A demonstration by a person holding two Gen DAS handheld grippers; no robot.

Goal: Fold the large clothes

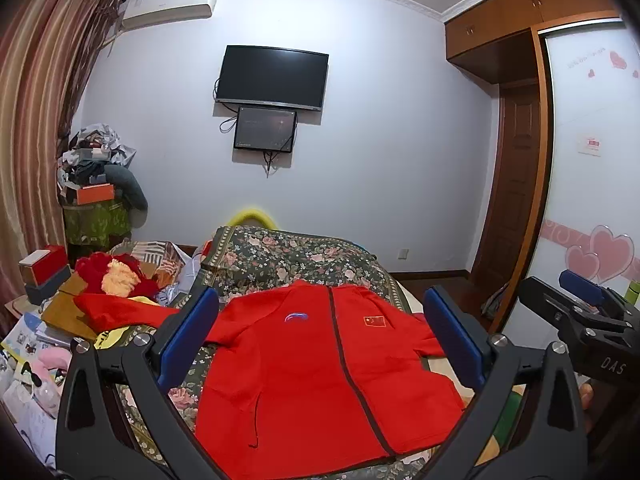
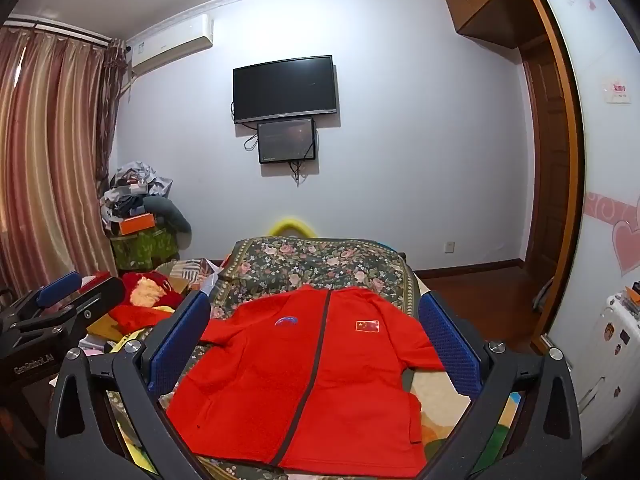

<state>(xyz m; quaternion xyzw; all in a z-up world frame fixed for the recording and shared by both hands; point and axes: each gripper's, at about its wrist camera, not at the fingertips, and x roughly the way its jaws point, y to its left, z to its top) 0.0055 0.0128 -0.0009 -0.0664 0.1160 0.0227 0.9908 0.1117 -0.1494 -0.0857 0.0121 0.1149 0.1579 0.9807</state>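
A red zip-front jacket (image 1: 320,368) lies flat, front up, across the floral bedspread (image 1: 280,256); left gripper (image 1: 320,340) and right gripper (image 2: 316,344) hover above, jaws apart.

I'm in a home bedroom. A bed under a dark floral-patterned bedspread (image 1: 288,256) fills the middle, facing a black flat-screen television (image 1: 272,78) mounted on the pale wall. A white wall air conditioner (image 1: 172,4) hangs beside striped brown-pink curtains (image 1: 36,112), and a wooden wardrobe with heart-decorated sliding doors (image 1: 588,160) stands at right.
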